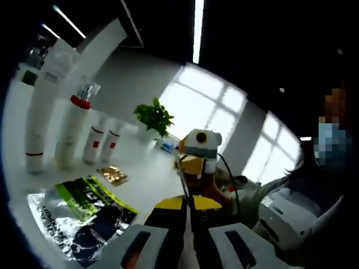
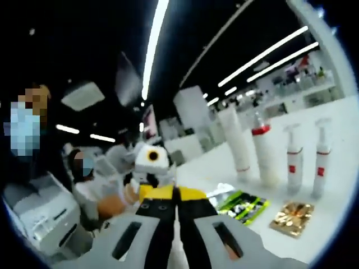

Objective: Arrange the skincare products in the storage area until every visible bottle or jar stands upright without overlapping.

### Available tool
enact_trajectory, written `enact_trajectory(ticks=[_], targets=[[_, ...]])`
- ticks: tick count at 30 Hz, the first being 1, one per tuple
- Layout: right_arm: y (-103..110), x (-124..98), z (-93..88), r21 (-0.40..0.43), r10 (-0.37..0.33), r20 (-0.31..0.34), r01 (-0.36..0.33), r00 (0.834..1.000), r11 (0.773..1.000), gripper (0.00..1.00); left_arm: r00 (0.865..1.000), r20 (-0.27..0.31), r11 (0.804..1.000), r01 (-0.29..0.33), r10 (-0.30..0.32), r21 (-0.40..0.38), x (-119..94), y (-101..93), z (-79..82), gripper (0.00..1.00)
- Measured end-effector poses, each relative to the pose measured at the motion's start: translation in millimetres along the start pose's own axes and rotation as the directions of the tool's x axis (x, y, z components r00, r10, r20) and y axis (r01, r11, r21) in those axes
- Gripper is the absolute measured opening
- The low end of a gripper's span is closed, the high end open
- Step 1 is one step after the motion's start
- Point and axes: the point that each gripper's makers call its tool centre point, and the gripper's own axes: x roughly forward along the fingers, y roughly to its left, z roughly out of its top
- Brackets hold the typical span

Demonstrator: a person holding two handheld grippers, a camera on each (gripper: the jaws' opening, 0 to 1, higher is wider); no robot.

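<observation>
On the tabletop [image 2: 213, 159] four bottles [image 2: 263, 154] already stand upright; both grippers' fingers [image 2: 151, 235] look clenched, apparently empty, so approach slowly.

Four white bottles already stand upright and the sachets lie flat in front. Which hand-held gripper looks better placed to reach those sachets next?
Probably the left hand-held gripper. In its view the green sachet lies just beside its closed jaws. From the right hand-held gripper, the same sachet and the gold sachet sit farther off.
</observation>
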Motion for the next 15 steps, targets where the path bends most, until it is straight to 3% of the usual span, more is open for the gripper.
enact_trajectory(ticks=[2, 5, 7, 8, 9, 10, 12, 13, 14, 15], targets=[[-4.0, -0.6, -0.1, -0.091, -0.029, 0.020, 0.030, 0.999, 0.995, 0.01, 0.999, -0.005, 0.999, -0.032, 0.032, 0.020, -1.8, 7.3, 1.1, 0.00], [-10.0, -1.5, -6.0, -0.090, -0.053, 0.008, 0.053, 0.999, 0.994, 0.07, 0.991, 0.036, 0.986, -0.134, 0.131, 0.101, -5.2, 20.4, 8.3, 0.00], [-16.9, -2.7, -10.1, -0.049, -0.075, 0.003, 0.075, 0.997, 0.996, 0.22, 0.974, 0.056, 0.958, -0.227, 0.220, 0.178, -7.8, 28.7, 13.4, 0.00], [-19.1, -2.8, -10.4, -0.022, -0.079, 0.014, 0.079, 0.997, 0.997, 0.32, 0.956, 0.058, 0.925, -0.292, 0.286, 0.243, -9.8, 34.8, 14.8, 0.00], [-21.0, -2.9, -10.7, 0.024, -0.082, 0.030, 0.081, 0.996, 0.996, 0.39, 0.931, 0.067, 0.875, -0.361, 0.359, 0.322, -12.3, 41.3, 16.7, 0.00], [-22.2, -3.0, -10.5, 0.045, -0.086, 0.039, 0.084, 0.996, 0.995, 0.44, 0.895, 0.087, 0.806, -0.433, 0.438, 0.404, -15.4, 48.4, 19.4, 0.00], [-20.0, -1.6, -12.1, 0.089, -0.070, 0.049, 0.065, 0.996, 0.994, 0.48, 0.795, 0.129, 0.639, -0.562, 0.593, 0.525, -23.5, 64.7, 22.2, 0.00], [-19.3, -0.3, -13.9, 0.097, -0.065, 0.046, 0.060, 0.997, 0.993, 0.47, 0.750, 0.135, 0.572, -0.596, 0.648, 0.564, -25.8, 69.8, 21.3, 0.00], [-18.6, 1.9, -16.3, 0.108, -0.064, 0.040, 0.059, 0.997, 0.992, 0.47, 0.720, 0.146, 0.519, -0.610, 0.678, 0.600, -25.7, 71.6, 21.1, 0.00], [-17.8, 4.2, -18.7, 0.117, -0.062, 0.034, 0.057, 0.998, 0.992, 0.47, 0.707, 0.167, 0.484, -0.617, 0.687, 0.621, -23.3, 71.0, 22.4, 0.00]])
